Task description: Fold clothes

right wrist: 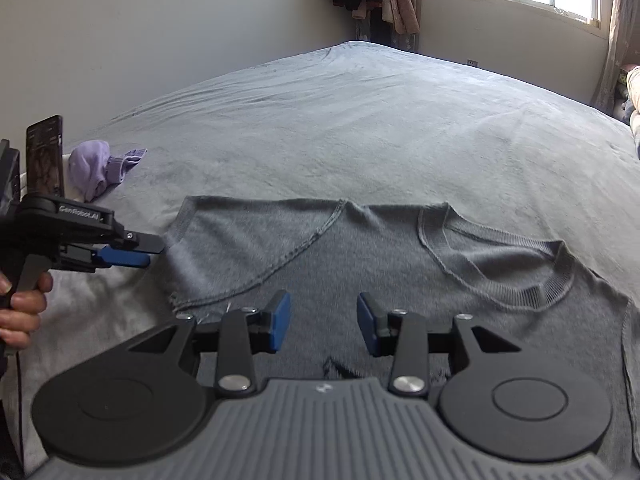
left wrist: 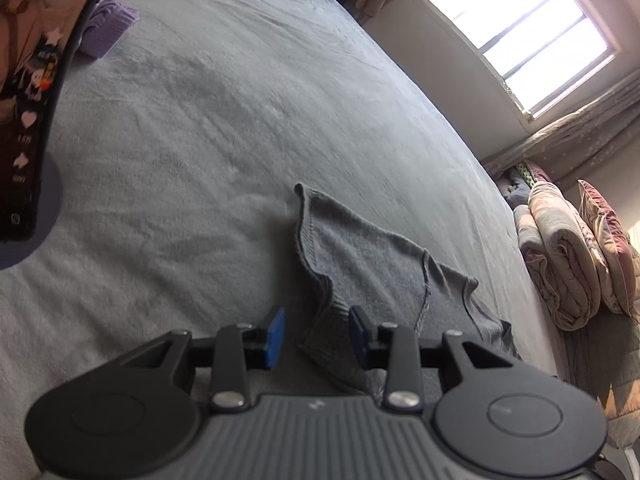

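grey bed (right wrist: 360, 120), sweater (right wrist: 360, 248) beneath parted jaws

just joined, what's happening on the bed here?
A person is folding a grey knit sweater on a grey-covered bed with two handheld grippers. The left gripper is open around a raised edge of the sweater; the right gripper hovers open over its body. One sleeve looks folded across already. A purple garment lies at the far left.

Bed (right wrist: 360, 120) carrying two garments

A grey fleecy cover is stretching across the bed; a grey knit sweater (right wrist: 360, 264) is lying flat near the front edge, one sleeve folded across its body, while a crumpled lilac garment (right wrist: 100, 168) is sitting well apart at the left side.
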Demonstrator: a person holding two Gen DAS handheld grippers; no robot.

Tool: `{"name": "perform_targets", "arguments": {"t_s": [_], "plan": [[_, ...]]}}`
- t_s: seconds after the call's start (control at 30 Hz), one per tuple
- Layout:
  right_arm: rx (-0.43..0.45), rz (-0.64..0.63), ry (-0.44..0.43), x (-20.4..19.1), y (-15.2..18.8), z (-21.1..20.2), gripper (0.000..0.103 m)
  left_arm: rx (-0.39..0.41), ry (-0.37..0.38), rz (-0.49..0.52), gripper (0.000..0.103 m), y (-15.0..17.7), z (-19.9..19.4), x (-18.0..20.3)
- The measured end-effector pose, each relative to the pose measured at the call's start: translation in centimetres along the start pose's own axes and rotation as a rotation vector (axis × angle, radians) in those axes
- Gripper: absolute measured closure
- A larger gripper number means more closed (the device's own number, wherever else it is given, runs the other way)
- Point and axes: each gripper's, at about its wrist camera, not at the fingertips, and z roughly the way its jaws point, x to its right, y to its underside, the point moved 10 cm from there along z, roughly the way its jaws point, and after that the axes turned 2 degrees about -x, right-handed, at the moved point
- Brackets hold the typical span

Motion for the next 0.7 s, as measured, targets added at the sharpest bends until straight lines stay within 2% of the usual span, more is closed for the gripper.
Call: {"name": "perform_targets", "arguments": {"t_s": [0.23, 0.27, 0.3, 0.33, 0.47, 0.53, 0.6, 0.7], "plan": [[0.027, 0.052, 0.037, 0.7, 5.0, -6.3, 0.062, 0.024, 0.037, 0.052, 0.07, 1.0, 0.7, 0.4], [0.031, 0.058, 0.044, 0.9, 5.7, -7.2, 0.062, 0.021, 0.045, 0.057, 0.077, 1.0, 0.8, 0.6], [0.036, 0.069, 0.054, 1.3, 6.5, -8.1, 0.062, 0.022, 0.018, 0.075, 0.096, 1.2, 0.9, 0.6], [0.04, 0.084, 0.066, 1.8, 7.4, -9.1, 0.062, 0.023, -0.009, 0.093, 0.102, 1.4, 0.9, 0.6], [0.047, 0.148, 0.114, 3.8, 10.6, -12.6, 0.062, 0.053, -0.15, 0.163, 0.102, 1.7, 0.2, 0.2], [0.042, 0.186, 0.139, 5.1, 12.0, -14.1, 0.062, 0.055, -0.193, 0.145, 0.102, 1.6, -0.3, -0.3], [0.033, 0.229, 0.159, 6.2, 13.4, -15.4, 0.062, 0.027, -0.212, 0.104, 0.101, 1.8, -0.9, -1.0], [0.027, 0.295, 0.174, 7.2, 15.3, -17.3, 0.061, -0.02, -0.147, 0.073, 0.088, 3.2, -2.0, -1.0]]}}
